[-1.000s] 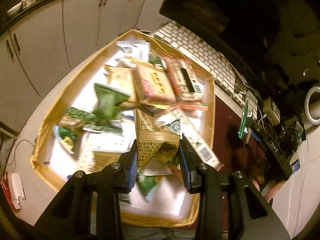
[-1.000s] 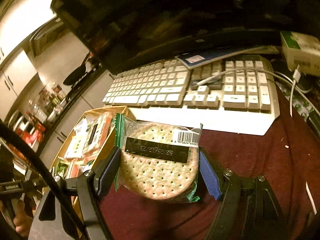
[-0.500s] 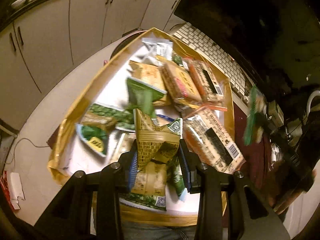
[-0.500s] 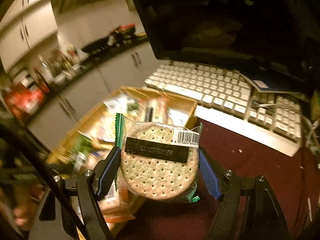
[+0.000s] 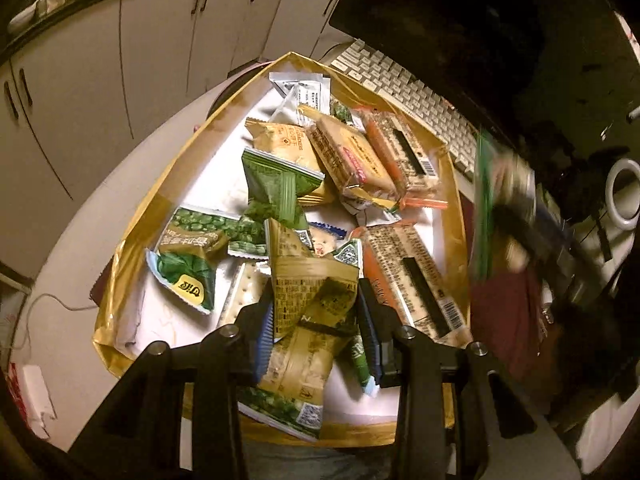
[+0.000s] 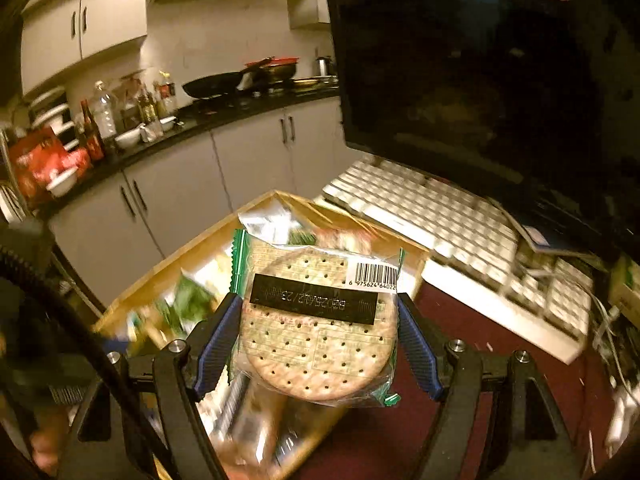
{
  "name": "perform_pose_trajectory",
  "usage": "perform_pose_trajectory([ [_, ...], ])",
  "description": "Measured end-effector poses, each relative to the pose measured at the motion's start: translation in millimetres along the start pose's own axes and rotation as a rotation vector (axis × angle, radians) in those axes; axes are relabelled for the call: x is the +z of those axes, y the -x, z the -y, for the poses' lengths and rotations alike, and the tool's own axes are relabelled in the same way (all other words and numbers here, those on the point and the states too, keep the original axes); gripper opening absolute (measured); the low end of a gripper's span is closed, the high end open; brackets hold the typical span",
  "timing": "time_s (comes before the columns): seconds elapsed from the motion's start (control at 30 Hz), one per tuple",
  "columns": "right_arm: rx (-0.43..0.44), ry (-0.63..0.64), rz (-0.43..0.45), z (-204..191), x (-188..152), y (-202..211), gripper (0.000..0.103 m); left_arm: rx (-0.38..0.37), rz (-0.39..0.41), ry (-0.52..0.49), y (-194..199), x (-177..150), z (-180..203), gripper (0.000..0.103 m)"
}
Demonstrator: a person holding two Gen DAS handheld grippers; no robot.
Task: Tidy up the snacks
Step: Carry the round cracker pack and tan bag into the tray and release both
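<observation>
My left gripper (image 5: 316, 320) is shut on a crumpled gold snack packet (image 5: 310, 280) and holds it over the gold-rimmed box (image 5: 168, 184), which is full of loose snack packs. My right gripper (image 6: 320, 320) is shut on a clear-wrapped round cracker pack (image 6: 316, 332) with a barcode and green edges, held above the box's (image 6: 192, 252) near right corner. In the left wrist view that cracker pack (image 5: 486, 208) and the right gripper show as a blur just right of the box.
A white keyboard (image 6: 448, 232) lies behind the box under a dark monitor (image 6: 480, 60). A dark red mat (image 6: 460, 360) covers the desk to the right. White cabinets (image 5: 100, 80) stand to the left. A white ring light (image 5: 622, 196) sits at far right.
My right gripper has swung left and up from over the red mat to the box's corner, rolling as it went, still gripping the cracker pack. The left gripper has barely shifted over the box.
</observation>
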State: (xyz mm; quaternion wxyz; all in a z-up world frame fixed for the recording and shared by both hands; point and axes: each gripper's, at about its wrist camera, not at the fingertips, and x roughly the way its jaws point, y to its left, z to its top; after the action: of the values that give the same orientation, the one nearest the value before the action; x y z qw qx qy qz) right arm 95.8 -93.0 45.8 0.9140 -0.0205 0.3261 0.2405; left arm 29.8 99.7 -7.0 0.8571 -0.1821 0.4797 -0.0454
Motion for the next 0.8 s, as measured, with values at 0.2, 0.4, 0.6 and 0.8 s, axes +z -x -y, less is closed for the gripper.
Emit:
perform_pose_trajectory([
  [0.2,0.076,-0.028,-0.111,-8,30,-51,0.076,0.002,0.001,-0.02,0,2,8,0.039],
  [0.4,0.092,-0.074,-0.205,-7,32,-80,0.076,0.023,-0.013,-0.056,-9,0,15,0.039],
  [0.6,0.12,-0.113,-0.216,5,33,-91,0.079,0.058,0.014,-0.045,-10,0,11,0.057],
  [0.8,0.131,-0.154,-0.196,19,36,-82,0.08,0.076,0.058,-0.06,-5,1,18,0.073],
])
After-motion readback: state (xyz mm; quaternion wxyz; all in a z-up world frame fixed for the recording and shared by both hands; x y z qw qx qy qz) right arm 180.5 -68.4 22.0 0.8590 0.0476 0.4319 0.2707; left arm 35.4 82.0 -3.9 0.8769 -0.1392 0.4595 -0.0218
